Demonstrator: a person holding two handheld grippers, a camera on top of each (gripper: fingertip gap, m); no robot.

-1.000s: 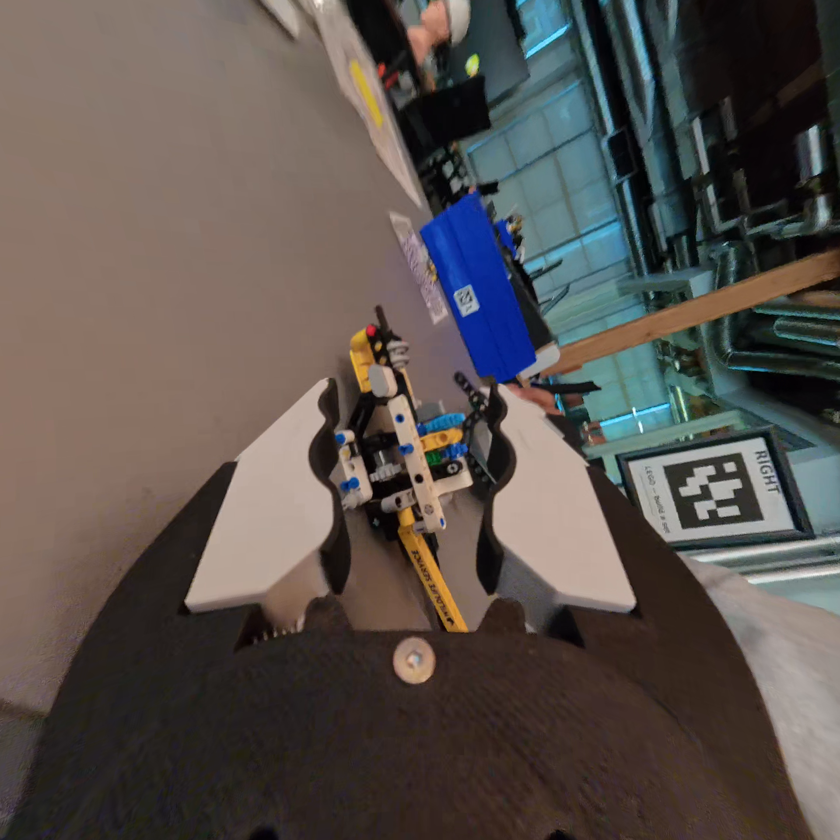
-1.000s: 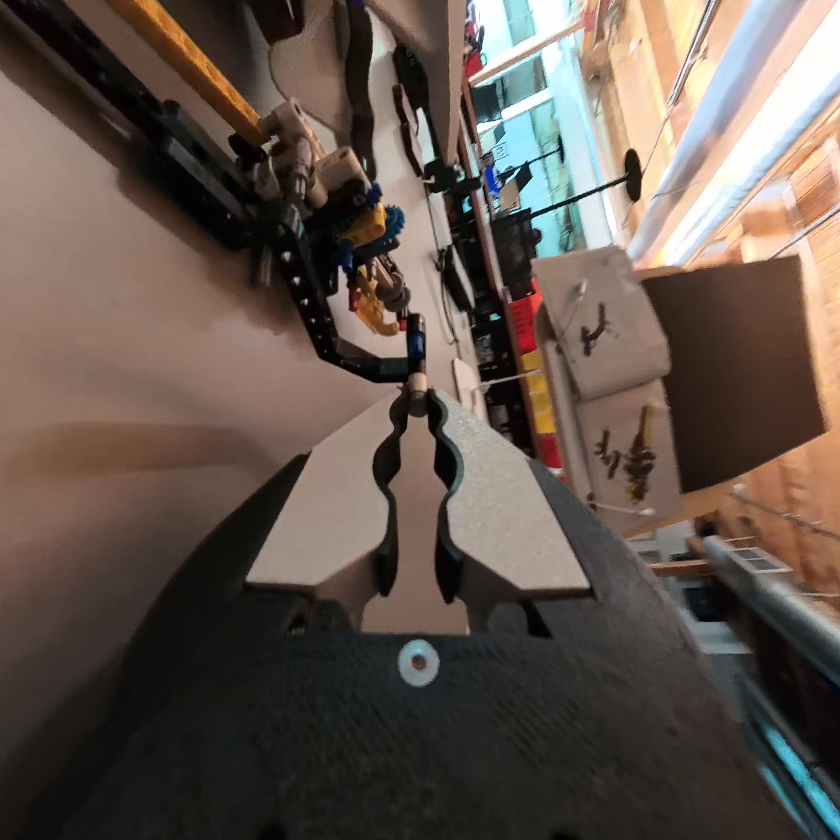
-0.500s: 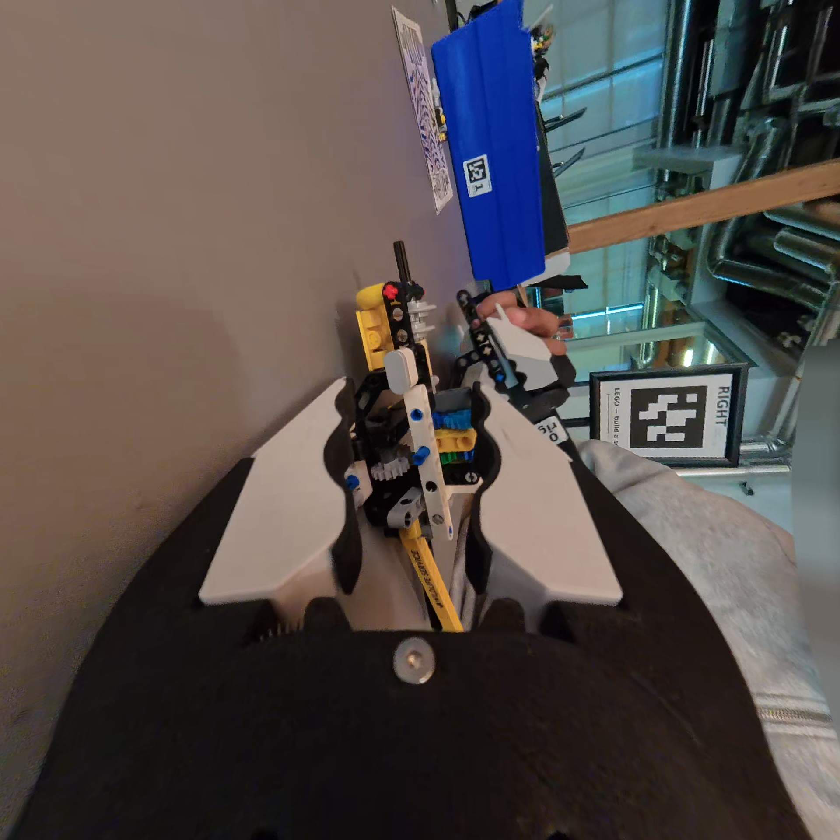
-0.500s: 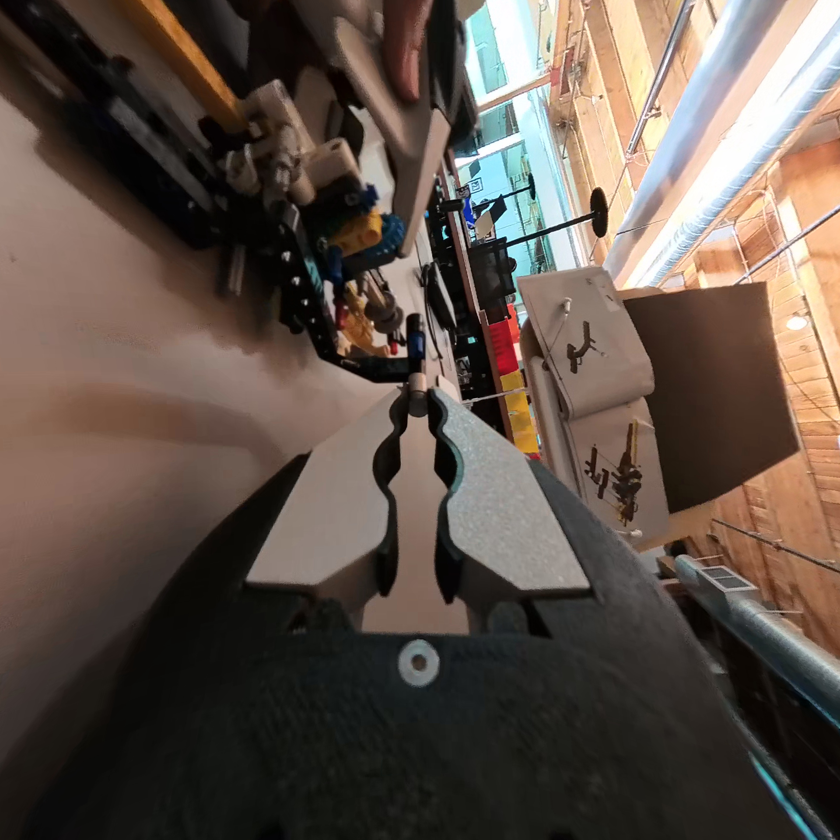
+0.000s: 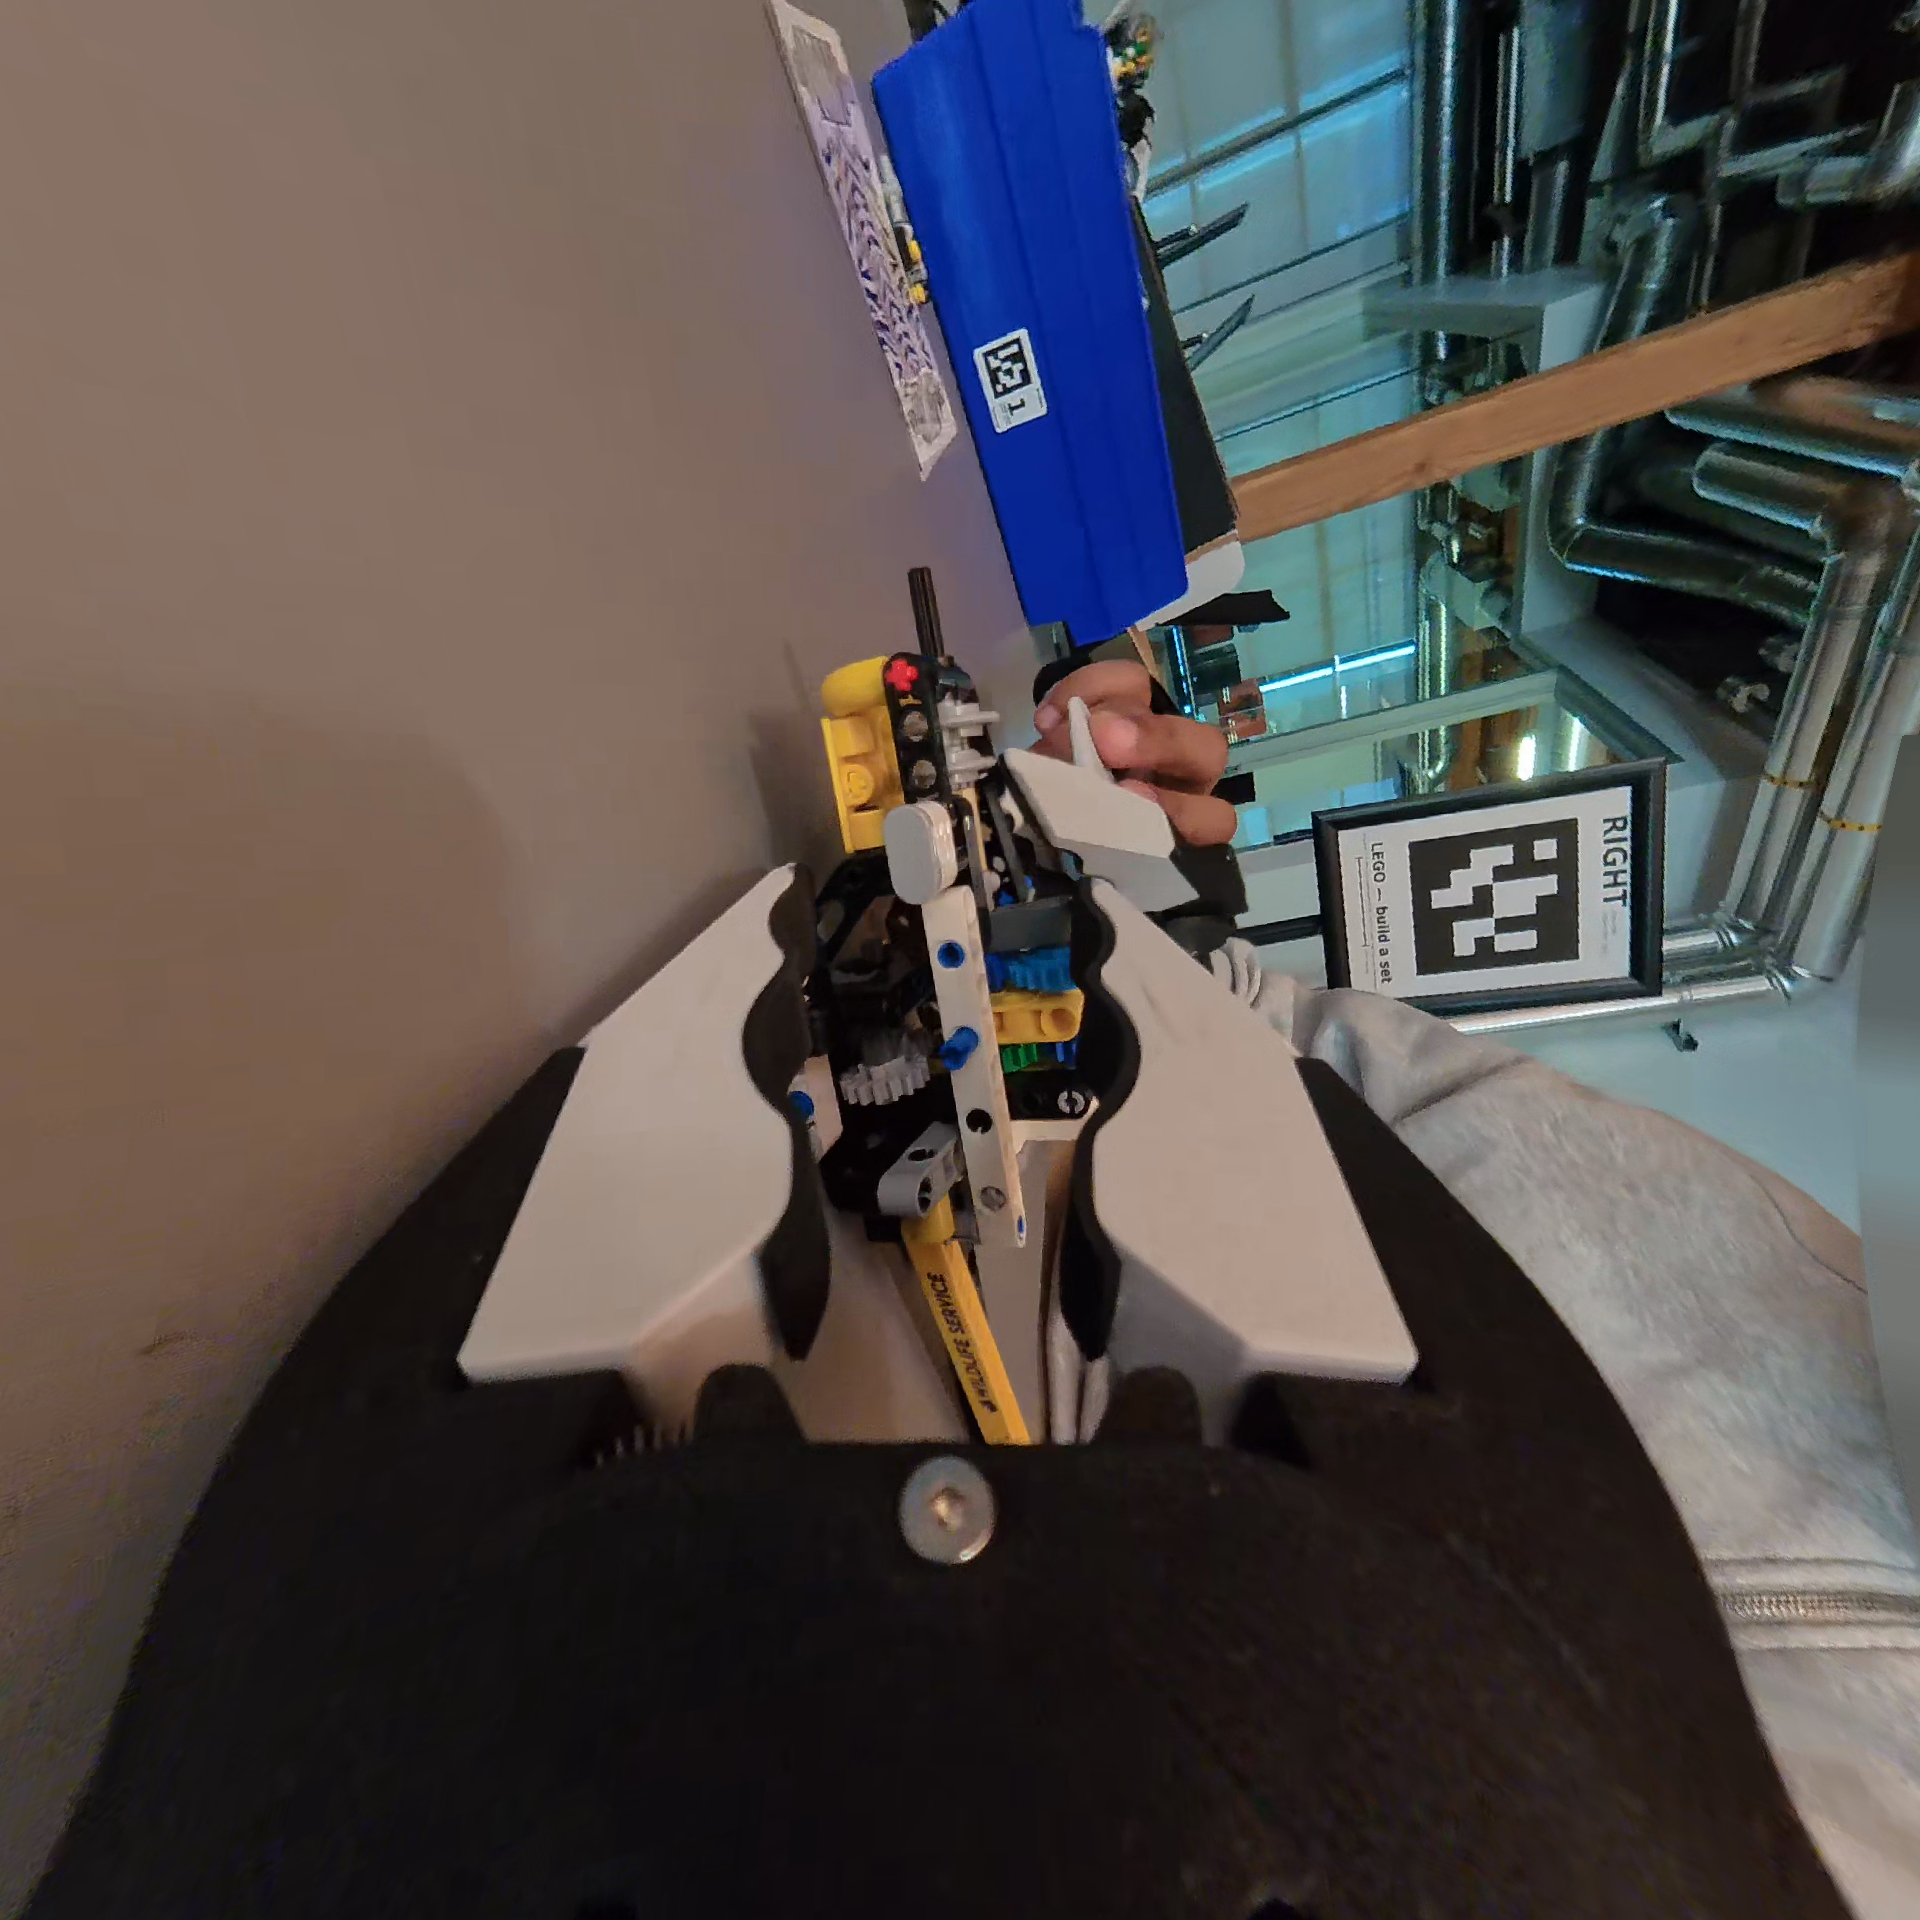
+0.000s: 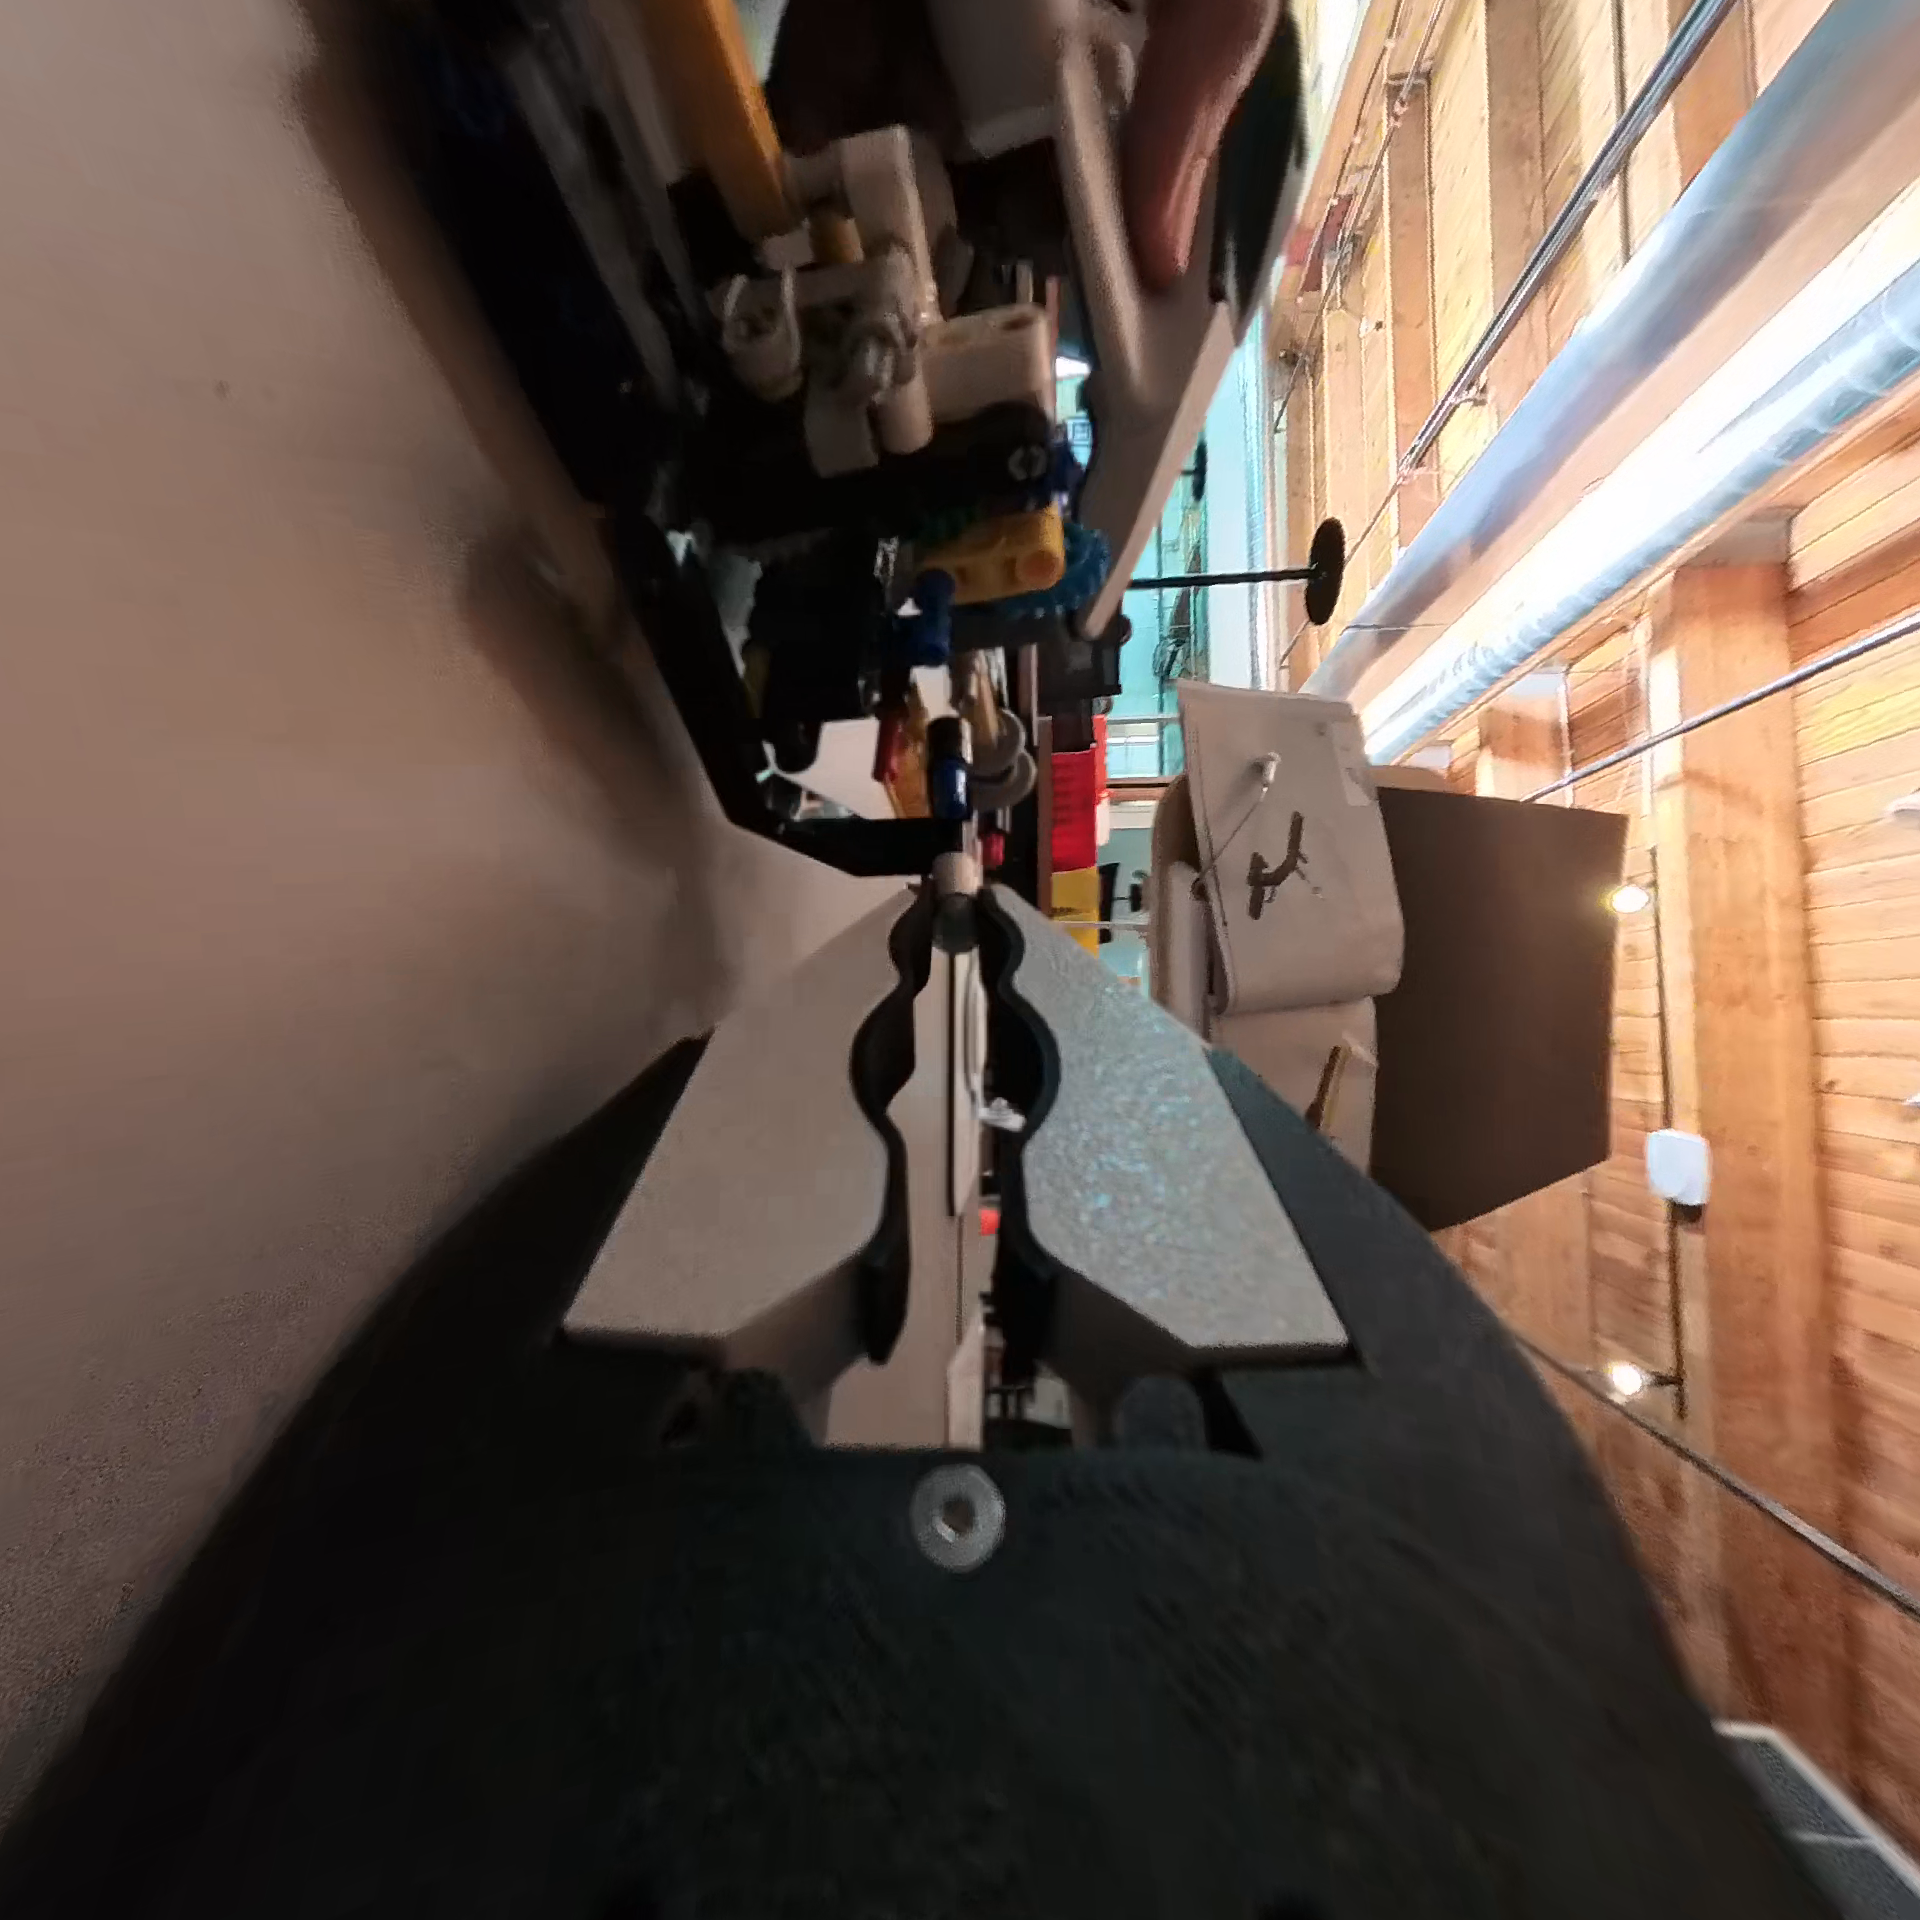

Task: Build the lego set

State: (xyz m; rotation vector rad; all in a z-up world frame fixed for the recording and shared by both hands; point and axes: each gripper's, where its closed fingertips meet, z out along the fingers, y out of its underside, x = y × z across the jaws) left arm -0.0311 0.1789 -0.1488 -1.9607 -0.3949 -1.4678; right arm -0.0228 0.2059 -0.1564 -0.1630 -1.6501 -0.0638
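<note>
In the left wrist view my left gripper (image 5: 945,940) is shut on the lego model (image 5: 935,997), a black, white and yellow Technic build with blue pins, gears and a yellow beam running back between the fingers. The right gripper's grey fingers (image 5: 1091,826) and a hand meet the model's far right side. In the right wrist view my right gripper (image 6: 951,914) is shut on a small grey pin (image 6: 951,883) at its tips. The pin sits in a black angled beam (image 6: 862,842) that reaches the blurred model (image 6: 894,395). The left gripper's finger (image 6: 1143,364) lies along the model's right side.
The grey table (image 5: 364,520) fills the left. A blue bin (image 5: 1039,312) and a patterned sheet (image 5: 883,260) lie farther off. A framed marker sign (image 5: 1486,894) stands at the right, a grey sleeve (image 5: 1558,1299) below it. Beige hanging panels (image 6: 1288,862) are beyond. The tips of both grippers are at nearly the same place.
My left gripper has closed in on the model and both views have swung round. My right gripper, holding the pin and black beam, has moved closer to the model.
</note>
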